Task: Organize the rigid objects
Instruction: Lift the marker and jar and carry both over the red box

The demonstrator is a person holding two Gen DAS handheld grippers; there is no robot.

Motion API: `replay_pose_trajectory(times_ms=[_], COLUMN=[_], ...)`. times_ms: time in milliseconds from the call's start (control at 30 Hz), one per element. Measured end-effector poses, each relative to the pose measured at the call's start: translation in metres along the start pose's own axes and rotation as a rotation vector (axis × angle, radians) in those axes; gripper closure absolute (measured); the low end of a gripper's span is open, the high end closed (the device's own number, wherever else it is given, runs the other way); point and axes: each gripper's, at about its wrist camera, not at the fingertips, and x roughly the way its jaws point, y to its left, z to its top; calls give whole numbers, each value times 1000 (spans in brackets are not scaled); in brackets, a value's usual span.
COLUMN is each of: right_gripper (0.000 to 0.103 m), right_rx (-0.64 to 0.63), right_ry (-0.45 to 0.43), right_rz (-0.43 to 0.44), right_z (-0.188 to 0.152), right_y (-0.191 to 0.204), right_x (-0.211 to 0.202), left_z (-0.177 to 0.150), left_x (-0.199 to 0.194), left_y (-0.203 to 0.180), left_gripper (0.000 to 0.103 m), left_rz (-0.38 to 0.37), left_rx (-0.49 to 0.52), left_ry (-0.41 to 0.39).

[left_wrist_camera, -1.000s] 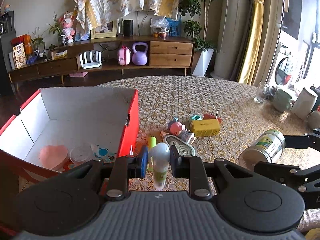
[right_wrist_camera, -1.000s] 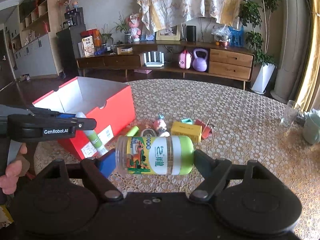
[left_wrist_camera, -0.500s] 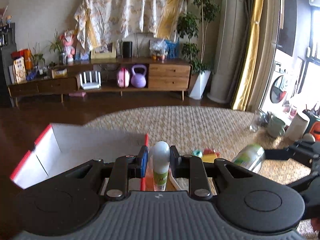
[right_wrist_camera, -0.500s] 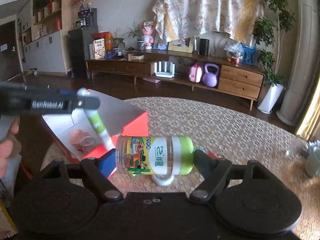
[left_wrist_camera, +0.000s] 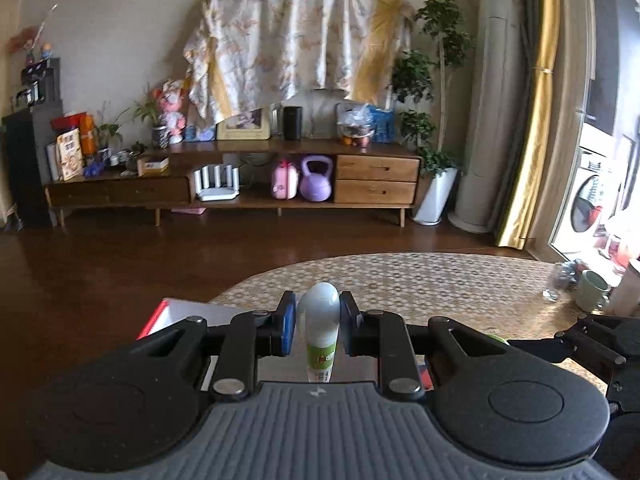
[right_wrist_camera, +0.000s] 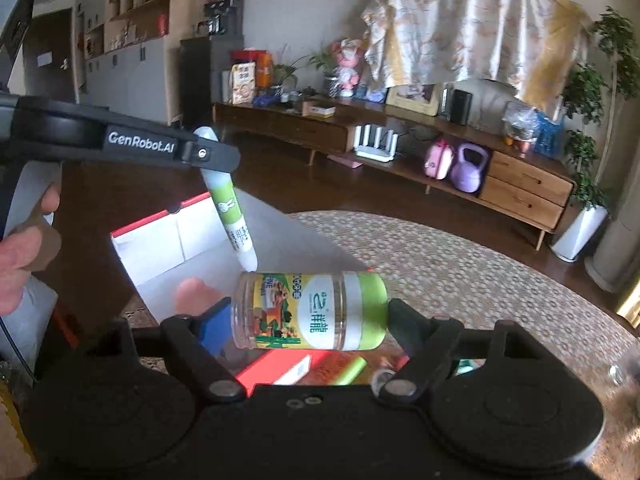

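Up above the table, the left gripper (left_wrist_camera: pixel 318 330) pinches a slim white tube (left_wrist_camera: pixel 320 332) by its rounded cap, the jaws narrow and pressing on both sides; in the right wrist view that tube (right_wrist_camera: pixel 230 208) hangs slanted, its tip toward 5 o'clock, over the open red box (right_wrist_camera: pixel 160 224), and a hand (right_wrist_camera: pixel 24 248) at 9 o'clock wraps the grip under the black branded arm. Pitched downward, the right gripper (right_wrist_camera: pixel 310 312) holds a clear plastic jar (right_wrist_camera: pixel 310 312) crosswise, its jaws wide and clamped on the two ends, the green lid toward 3 o'clock and the see-through base toward 9 o'clock against a blue pad. This jar is a smooth cylinder with a bright printed label; the tube is matt white with a green band and a small rabbit drawing. White card lines the box, and a woven, honeycomb-patterned cloth covers the round table (right_wrist_camera: pixel 460 264). Much lies hidden: the gripper body covers most of the box in the left wrist view, where only a red corner (left_wrist_camera: pixel 154 318) shows at 8 o'clock. Inside the box a pale pink shape (right_wrist_camera: pixel 194 294) is blurred and half covered, and below the jar a green stick (right_wrist_camera: pixel 350 372) and other small items are too cut off to name.
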Motion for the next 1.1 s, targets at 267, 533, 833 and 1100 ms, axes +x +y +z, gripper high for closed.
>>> replay_pose_trajectory(times_ms=[267, 533, 833, 1100], right_gripper=[22, 22, 22, 22], right_rx=[-52, -76, -101, -97], right_ry=[68, 141, 214, 294], right_rz=[13, 8, 32, 65], right_z=[8, 13, 20, 13], right_y=[31, 43, 65, 74], right_x=[58, 111, 152, 168], left_z=[-10, -21, -39, -50], left_x=[27, 66, 101, 106], left_y=[50, 92, 112, 122], left_gripper=[81, 81, 81, 81], left_rz=[63, 131, 147, 136], left_rx=[-23, -39, -70, -85], left_ry=[52, 112, 157, 169])
